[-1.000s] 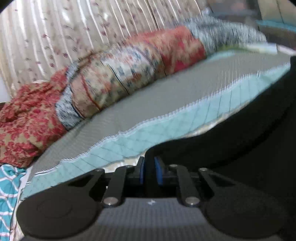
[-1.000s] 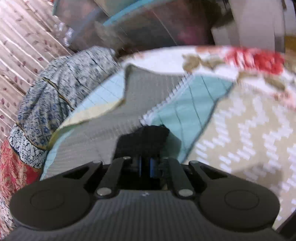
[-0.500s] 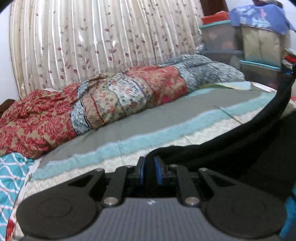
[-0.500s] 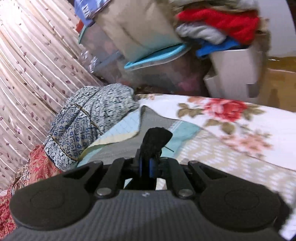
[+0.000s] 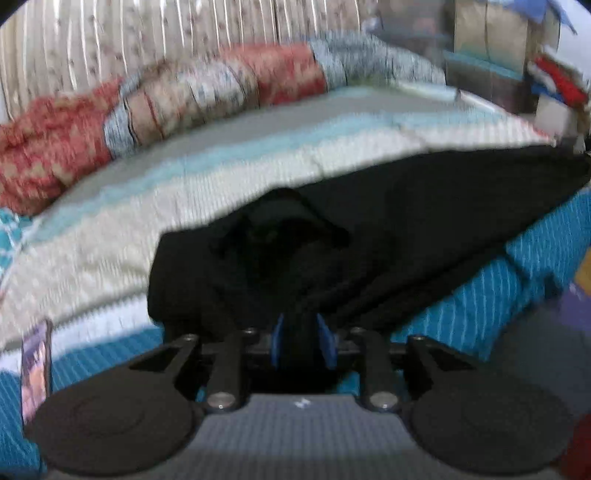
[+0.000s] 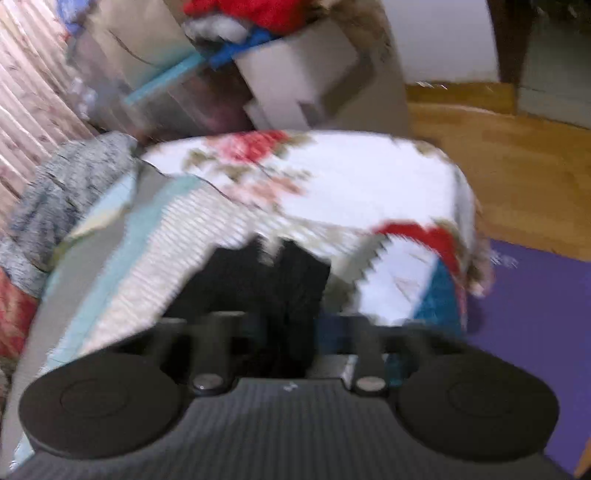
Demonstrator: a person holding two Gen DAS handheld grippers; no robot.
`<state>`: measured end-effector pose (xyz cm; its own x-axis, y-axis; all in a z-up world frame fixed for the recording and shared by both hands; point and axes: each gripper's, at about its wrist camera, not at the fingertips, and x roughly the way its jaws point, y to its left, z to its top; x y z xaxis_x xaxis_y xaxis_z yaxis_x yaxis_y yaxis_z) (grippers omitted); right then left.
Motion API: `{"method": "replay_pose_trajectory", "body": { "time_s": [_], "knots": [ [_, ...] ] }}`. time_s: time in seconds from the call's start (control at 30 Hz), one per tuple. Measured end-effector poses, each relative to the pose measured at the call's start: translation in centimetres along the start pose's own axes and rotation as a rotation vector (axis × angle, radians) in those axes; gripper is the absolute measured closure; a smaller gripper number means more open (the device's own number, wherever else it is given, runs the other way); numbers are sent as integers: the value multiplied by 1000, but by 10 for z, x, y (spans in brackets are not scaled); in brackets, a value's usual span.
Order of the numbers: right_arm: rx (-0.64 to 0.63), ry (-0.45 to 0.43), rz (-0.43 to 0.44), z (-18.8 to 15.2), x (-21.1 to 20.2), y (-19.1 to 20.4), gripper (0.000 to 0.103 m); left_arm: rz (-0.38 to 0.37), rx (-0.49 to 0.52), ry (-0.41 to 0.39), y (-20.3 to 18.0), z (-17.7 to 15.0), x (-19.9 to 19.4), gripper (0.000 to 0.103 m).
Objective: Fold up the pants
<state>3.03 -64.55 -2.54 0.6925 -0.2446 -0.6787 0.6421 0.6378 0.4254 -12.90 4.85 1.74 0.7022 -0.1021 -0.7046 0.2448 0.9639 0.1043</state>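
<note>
A bed (image 5: 229, 206) fills both views, spread with striped cream, pale blue and teal covers, a roll of patterned red and grey bedding (image 5: 207, 96) lying along its far side against a pleated curtain (image 5: 147, 40). Both pictures are blurred.

The left gripper (image 5: 303, 341) points forward and down over the near edge of the bed. Its blue pads (image 5: 327, 341) stand a little apart and have just been opening; a strip of the black pants (image 5: 388, 236) runs between them, but whether they still press on it cannot be told. From there the pants spread away to the right across the covers, bunched in folds near the gripper.

The right gripper (image 6: 291, 332) also tilts down, at the bed's corner with its flowered sheet (image 6: 332, 184). Its jaws have just been opening and stand wide; the end of the pants (image 6: 258, 284) lies between and ahead of them, seemingly loose.

Beyond the far corner stands a stack of storage boxes (image 6: 295, 85); the open white one holds red, blue and grey clothes (image 6: 251, 14). A purple mat (image 6: 535, 332) covers the wooden floor (image 6: 498, 155) to the right.
</note>
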Motion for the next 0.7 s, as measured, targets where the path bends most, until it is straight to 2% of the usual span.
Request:
{"method": "replay_pose_trajectory", "body": {
  "time_s": [0.1, 0.13, 0.17, 0.2, 0.27, 0.3, 0.33, 0.4, 0.47, 0.53, 0.6, 0.63, 0.67, 0.7],
  "knots": [
    [57, -117, -46, -1, -18, -11, 27, -14, 16, -23, 1, -9, -20, 69],
    [77, -151, -37, -2, -27, -12, 27, -18, 6, -36, 5, -11, -28, 58],
    [84, -179, -13, -2, -35, -12, 27, -26, -23, -49, 12, -13, -37, 51],
    [70, -205, 22, -5, -44, -7, 27, -33, -65, -60, 21, -15, -45, 49],
    [8, -224, 88, -15, -58, 9, 26, -37, -199, -79, 46, -17, -56, 37],
    [-30, -215, 139, -23, -62, 20, 26, -33, -272, -84, 60, -18, -59, 31],
    [-71, -192, 210, -33, -66, 34, 26, -32, -348, -88, 74, -18, -59, 20],
    [-141, -125, 338, -56, -68, 61, 26, -49, -510, -84, 104, -17, -51, 15],
    [-250, 0, 482, -89, -66, 104, 26, -116, -649, -69, 128, -16, -37, 9],
    [-382, 118, 605, -130, -68, 151, 26, -181, -766, -64, 147, -12, -17, 9],
    [-524, 230, 734, -173, -77, 197, 27, -230, -825, -54, 156, -7, 7, 15],
    [-602, 295, 813, -200, -85, 221, 27, -247, -833, -37, 156, -3, 18, 39],
    [-683, 354, 894, -227, -96, 244, 27, -261, -829, -11, 153, 1, 29, 57],
    [-757, 393, 961, -248, -106, 261, 26, -266, -816, 3, 151, 5, 37, 67]
  ]
}}
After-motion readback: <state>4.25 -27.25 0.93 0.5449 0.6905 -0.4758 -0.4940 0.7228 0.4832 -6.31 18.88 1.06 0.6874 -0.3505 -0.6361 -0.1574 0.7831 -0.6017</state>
